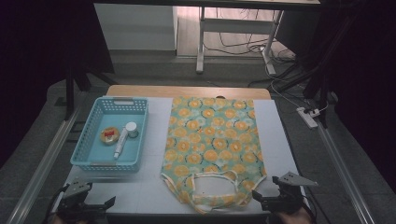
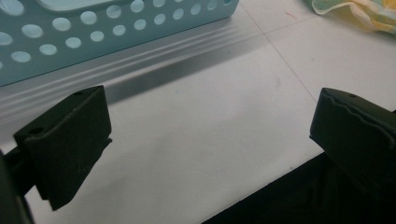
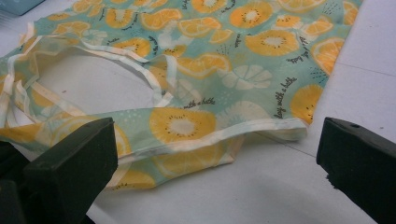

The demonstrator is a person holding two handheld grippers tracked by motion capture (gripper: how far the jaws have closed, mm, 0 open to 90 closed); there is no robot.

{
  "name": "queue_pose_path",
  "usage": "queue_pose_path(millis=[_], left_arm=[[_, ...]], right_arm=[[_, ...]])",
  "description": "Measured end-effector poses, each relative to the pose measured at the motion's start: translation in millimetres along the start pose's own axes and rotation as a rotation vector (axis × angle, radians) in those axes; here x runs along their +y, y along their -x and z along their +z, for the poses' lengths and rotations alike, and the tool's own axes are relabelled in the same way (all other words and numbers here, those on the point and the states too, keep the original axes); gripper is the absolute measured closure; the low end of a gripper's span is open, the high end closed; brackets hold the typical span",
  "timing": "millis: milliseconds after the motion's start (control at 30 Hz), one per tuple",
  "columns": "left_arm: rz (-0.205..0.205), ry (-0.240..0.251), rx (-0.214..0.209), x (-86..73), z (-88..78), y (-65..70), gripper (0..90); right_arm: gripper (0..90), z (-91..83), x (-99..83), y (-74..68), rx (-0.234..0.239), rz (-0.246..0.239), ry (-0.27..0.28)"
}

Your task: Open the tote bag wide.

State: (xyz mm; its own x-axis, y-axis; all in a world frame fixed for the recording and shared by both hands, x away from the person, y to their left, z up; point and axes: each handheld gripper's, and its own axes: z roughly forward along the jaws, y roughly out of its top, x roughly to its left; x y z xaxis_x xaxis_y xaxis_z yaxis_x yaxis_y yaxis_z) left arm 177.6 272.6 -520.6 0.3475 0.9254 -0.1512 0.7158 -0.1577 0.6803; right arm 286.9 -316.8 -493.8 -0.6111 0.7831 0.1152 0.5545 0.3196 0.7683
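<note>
Teal cloth apron with orange-slice print [image 1: 212,140] lies flat at table centre, neck loop nearest person. Right gripper [image 1: 276,193] just beside its near corner, jaws spread, empty. Left gripper [image 1: 88,205] near perforated blue plastic basket [image 1: 95,161], jaws spread, empty.

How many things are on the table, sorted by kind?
Blue basket: 1
Orange-print apron: 1
White tube in the basket: 1
Round yellow tin in the basket: 1
Small white jar in the basket: 1
Total: 5
</note>
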Motion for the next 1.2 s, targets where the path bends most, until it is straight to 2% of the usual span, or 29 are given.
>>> queue_pose_path(millis=[200, 267, 333, 400, 433, 567, 900, 1033, 1067, 1100, 1167, 1200], left_arm=[[0.004, -0.002, 0.004, 0.2, 0.0, 0.5, 0.0], [0.005, -0.004, 0.006, 0.3, 0.4, 0.8, 0.0], [0.007, -0.004, 0.006, 0.3, 0.4, 0.9, 0.0], [0.005, -0.003, 0.007, 0.2, 0.2, 0.7, 0.0], [0.004, -0.002, 0.007, 0.1, 0.1, 0.6, 0.0], [0.003, -0.002, 0.007, 0.0, -0.2, 0.5, 0.0], [0.003, -0.004, 0.009, 0.3, 0.3, 0.5, 0.0], [0.002, -0.005, 0.007, 0.4, 0.3, 0.2, 0.0], [0.002, -0.005, 0.007, 0.4, 0.3, 0.1, 0.0], [0.001, -0.005, 0.006, 0.4, 0.2, -0.1, 0.0], [0.000, -0.004, 0.004, 0.3, 0.2, -0.3, 0.0], [-0.001, -0.004, 0.004, 0.3, 0.2, -0.2, 0.0]], right_arm=[[0.0, -0.6, 0.5, 0.0, 0.005, 0.001, 0.003], [0.0, -1.0, 2.3, -1.8, 0.004, -0.016, 0.003], [0.0, -3.0, 8.9, -7.6, 0.035, -0.034, 0.026], [0.0, -3.2, 11.2, -10.4, 0.045, -0.045, 0.029], [0.0, -1.6, 14.3, -16.3, 0.063, -0.076, 0.027], [0.0, 4.4, 17.0, -24.6, 0.086, -0.119, 0.000], [0.0, 11.1, 24.5, -36.5, 0.113, -0.134, -0.033], [0.0, 17.0, 32.8, -51.6, 0.182, -0.160, -0.041], [0.0, 17.0, 32.8, -51.6, 0.182, -0.160, -0.041], [0.0, 21.7, 35.2, -59.9, 0.210, -0.185, -0.049], [0.0, 27.7, 37.3, -68.5, 0.227, -0.217, -0.063], [0.0, 27.7, 37.3, -68.5, 0.227, -0.217, -0.063]])
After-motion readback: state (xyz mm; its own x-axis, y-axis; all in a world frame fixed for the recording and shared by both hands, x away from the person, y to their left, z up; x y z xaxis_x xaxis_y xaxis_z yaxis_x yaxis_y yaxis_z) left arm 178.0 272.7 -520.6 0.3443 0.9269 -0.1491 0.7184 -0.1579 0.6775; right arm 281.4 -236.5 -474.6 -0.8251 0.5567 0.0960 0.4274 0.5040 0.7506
